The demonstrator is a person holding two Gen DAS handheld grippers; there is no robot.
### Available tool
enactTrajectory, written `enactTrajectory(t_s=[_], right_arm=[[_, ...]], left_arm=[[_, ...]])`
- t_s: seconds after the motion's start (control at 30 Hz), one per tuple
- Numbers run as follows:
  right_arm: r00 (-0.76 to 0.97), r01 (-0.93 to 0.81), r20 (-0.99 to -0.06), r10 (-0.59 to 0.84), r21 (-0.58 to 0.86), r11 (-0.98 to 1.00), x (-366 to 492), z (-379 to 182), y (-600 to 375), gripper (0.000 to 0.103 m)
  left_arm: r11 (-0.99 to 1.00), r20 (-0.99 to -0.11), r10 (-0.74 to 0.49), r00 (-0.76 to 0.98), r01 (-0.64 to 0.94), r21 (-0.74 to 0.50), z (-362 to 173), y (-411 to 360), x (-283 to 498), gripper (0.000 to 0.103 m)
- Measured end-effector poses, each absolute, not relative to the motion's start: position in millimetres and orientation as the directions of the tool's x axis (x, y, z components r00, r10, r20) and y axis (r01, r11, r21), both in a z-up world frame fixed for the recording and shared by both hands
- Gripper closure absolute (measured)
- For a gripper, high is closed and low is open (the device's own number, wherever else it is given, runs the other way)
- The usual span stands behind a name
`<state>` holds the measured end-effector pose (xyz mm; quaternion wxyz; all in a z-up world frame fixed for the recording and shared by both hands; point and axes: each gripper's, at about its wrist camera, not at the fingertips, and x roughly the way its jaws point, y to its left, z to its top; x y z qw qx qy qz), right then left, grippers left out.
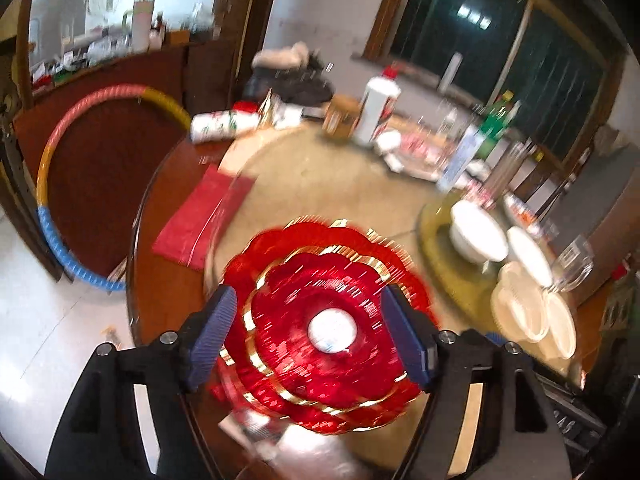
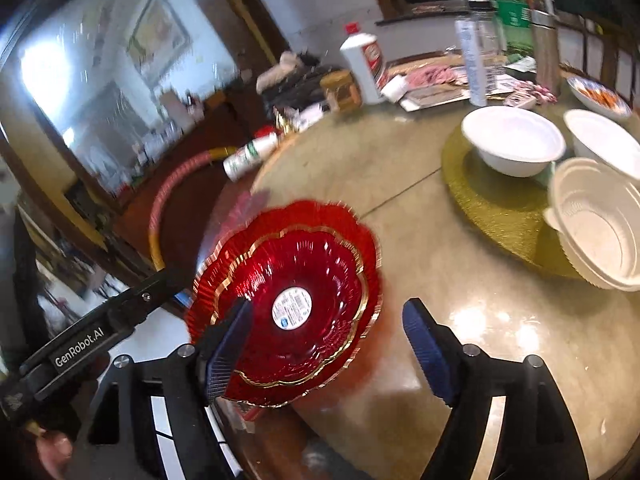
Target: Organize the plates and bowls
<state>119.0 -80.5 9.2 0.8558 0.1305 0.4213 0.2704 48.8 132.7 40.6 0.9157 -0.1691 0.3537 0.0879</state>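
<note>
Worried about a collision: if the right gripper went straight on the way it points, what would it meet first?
Probably the right gripper meets the stacked red plates first, though depth is unclear.

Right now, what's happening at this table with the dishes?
A person holds a gripper in each hand over two red plates, the smaller stacked inside the larger near the table edge. The left gripper and right gripper are both open, gripping nothing. White bowls wait on and beside a gold mat.

The red plates (image 1: 320, 316) are smeared by motion blur. The white disposable bowls (image 2: 600, 228) are cut off at the right edge.
</note>
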Motion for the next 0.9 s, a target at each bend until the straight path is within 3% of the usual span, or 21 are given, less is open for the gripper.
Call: enactTrajectory(t_s=[0.03,0.2,0.4,0.73,0.9], right_arm=[[0.511,-0.336,-0.632,0.583,0.477,0.812,118.2,11.0,-92.7,0.021],[0.557,-0.136,-0.556,0.617,0.673,0.728,118.2,2.3,-188.5,0.017],[0.603,0.071,-0.601,0.525,0.696,0.714,131.5,-19.2,-273.0,0.015],[0.588,0.196,-0.639,0.495,0.707,0.680,176.3,-55.3,-312.2,0.017],[0.590,0.224,-0.663,0.461,0.683,0.695,185.7,-62.1,-317.5,0.029]], left_arm=[[0.932,-0.660,0.035,0.750,-0.263,-0.250,44.7,126.6,48.4,0.019],[0.959,-0.639,-0.079,0.765,-0.116,-0.258,52.0,71.9,64.4,0.018],[0.957,-0.710,-0.248,0.659,0.053,-0.285,34.1,-18.2,112.6,0.018],[0.955,-0.817,-0.254,0.518,0.000,-0.297,-13.8,-85.8,186.6,0.018],[0.964,-0.825,-0.226,0.518,-0.004,-0.266,-20.3,-101.5,198.7,0.018]])
